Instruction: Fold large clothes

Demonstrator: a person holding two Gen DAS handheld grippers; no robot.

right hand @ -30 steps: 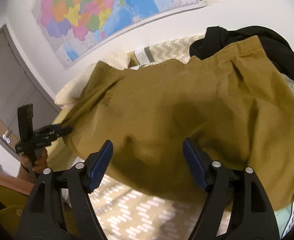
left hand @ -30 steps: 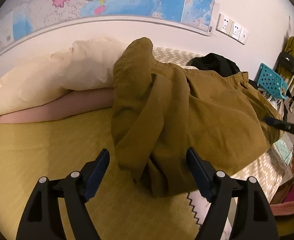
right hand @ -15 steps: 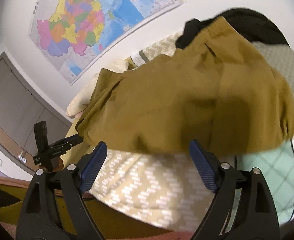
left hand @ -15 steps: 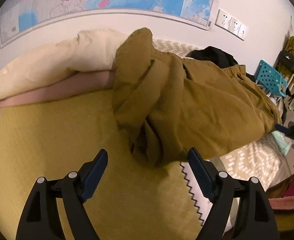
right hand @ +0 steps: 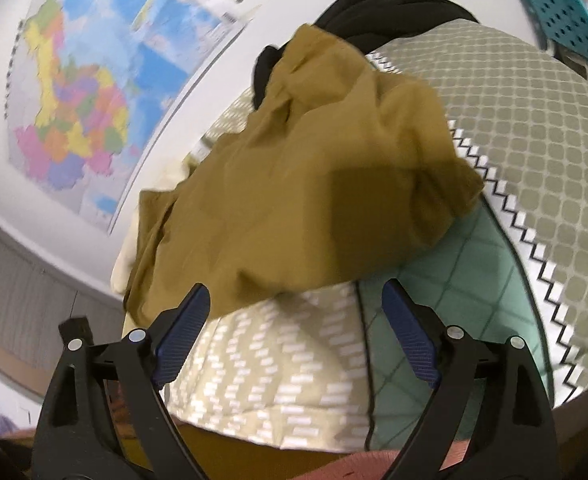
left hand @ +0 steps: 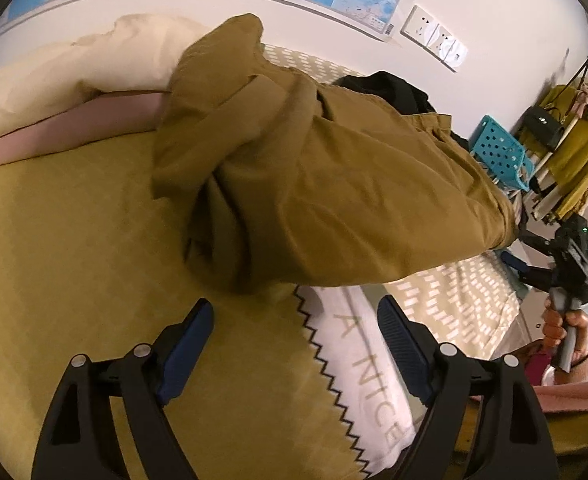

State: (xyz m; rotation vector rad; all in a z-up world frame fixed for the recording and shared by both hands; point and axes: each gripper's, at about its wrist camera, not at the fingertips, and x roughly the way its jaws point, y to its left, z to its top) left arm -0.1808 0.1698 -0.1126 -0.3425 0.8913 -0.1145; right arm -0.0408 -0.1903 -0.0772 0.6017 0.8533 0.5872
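Note:
A large olive-brown garment (left hand: 313,184) lies crumpled and partly doubled over across the bed. It also shows in the right wrist view (right hand: 301,184). My left gripper (left hand: 295,332) is open and empty, just short of the garment's near bunched end, above the yellow bedspread (left hand: 66,280). My right gripper (right hand: 294,324) is open and empty, hovering in front of the garment's near edge over the patterned quilt (right hand: 278,376). The right gripper also shows in the left wrist view (left hand: 513,248) at the far right, held in a hand.
A cream pillow (left hand: 70,68) and a pink one (left hand: 74,120) lie at the head of the bed. A black garment (right hand: 377,4) lies behind the olive one. A blue basket (left hand: 501,152) and hanging clothes (left hand: 573,152) stand beyond the bed. A map (right hand: 90,84) hangs on the wall.
Both grippers have drawn back from the garment. The garment has dropped and now lies more bunched on the bed. The right wrist view has tilted down toward the quilt.

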